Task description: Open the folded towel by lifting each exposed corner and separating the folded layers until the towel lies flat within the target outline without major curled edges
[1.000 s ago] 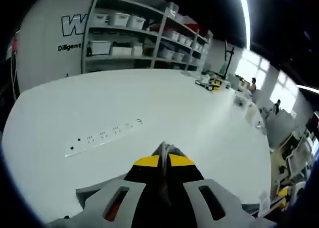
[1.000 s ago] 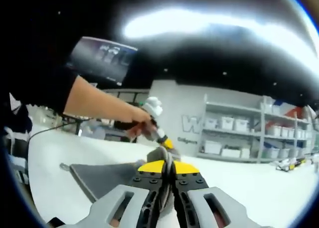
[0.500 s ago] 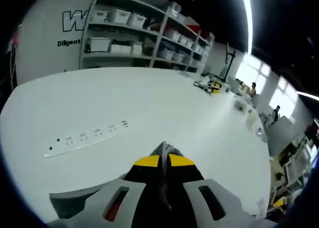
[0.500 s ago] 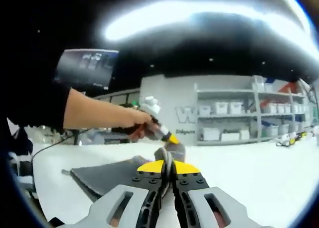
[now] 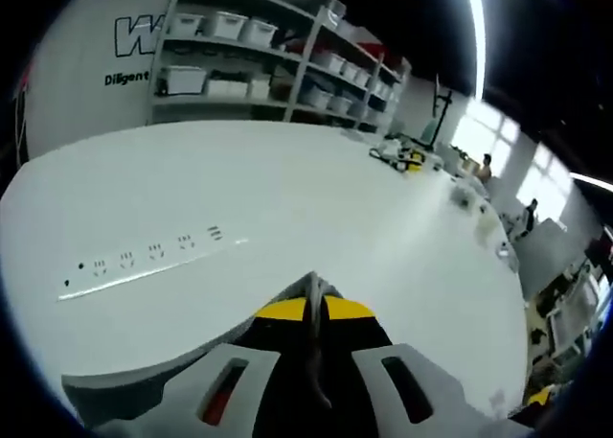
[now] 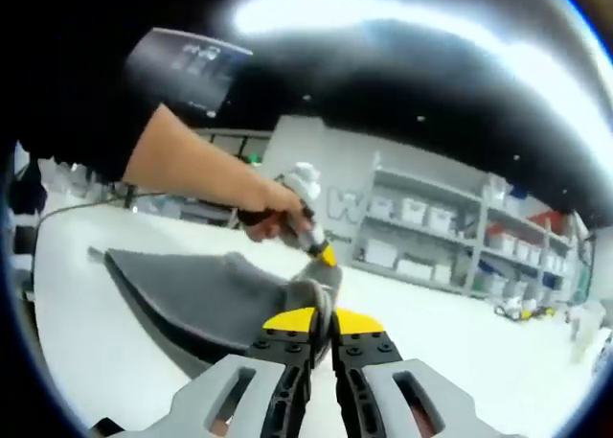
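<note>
We see both tools clamped on the grey towel (image 6: 206,299): right tool (image 6: 324,315) and left tool (image 6: 321,254) pinch one bunched corner, held above the white bench (image 5: 287,198).

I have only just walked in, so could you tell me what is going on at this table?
A person holds a two-jaw gripper in each hand and is opening a grey towel on a white table. Both the right gripper and the left gripper are shut on towel fabric. In the right gripper view, the left gripper pinches the cloth beside the right one, with the towel lifted off the table.
</note>
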### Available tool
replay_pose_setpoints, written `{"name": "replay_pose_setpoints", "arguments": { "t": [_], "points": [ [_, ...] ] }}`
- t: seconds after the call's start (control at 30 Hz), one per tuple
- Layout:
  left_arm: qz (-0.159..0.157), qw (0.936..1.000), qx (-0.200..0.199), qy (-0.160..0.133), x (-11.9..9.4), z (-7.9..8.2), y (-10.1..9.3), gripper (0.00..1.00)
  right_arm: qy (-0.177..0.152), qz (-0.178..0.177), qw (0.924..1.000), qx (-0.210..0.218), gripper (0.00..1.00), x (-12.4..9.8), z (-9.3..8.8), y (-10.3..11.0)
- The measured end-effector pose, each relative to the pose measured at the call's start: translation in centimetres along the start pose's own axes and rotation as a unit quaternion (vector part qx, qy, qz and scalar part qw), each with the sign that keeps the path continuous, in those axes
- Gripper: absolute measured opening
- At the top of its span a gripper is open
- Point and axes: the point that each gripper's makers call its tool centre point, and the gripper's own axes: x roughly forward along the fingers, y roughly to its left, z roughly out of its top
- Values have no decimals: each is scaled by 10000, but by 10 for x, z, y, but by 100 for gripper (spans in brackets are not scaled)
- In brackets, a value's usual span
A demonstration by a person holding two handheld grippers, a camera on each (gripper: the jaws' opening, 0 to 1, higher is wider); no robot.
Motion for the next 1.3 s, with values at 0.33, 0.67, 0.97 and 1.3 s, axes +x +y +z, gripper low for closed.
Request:
{"name": "replay_pose_setpoints", "arguments": {
  "t": [0.33, 0.67, 0.97, 1.3],
  "points": [
    [127, 9994, 294, -114, 19, -3, 1, 6, 144, -44, 9999, -52, 1, -2, -10, -6],
    [26, 9986, 437, -306, 29, 0, -10, 9, 353, -77, 9992, 170, 2, -8, -23, -15],
    [-175, 9972, 626, -365, 37, -6, -21, 25, 899, -84, 9957, -224, 2, -15, -44, -18],
    [-385, 9910, 875, -935, 28, 8, -24, 72, 1376, -46, 9901, -276, 10, -13, -61, -20]
  ]
}}
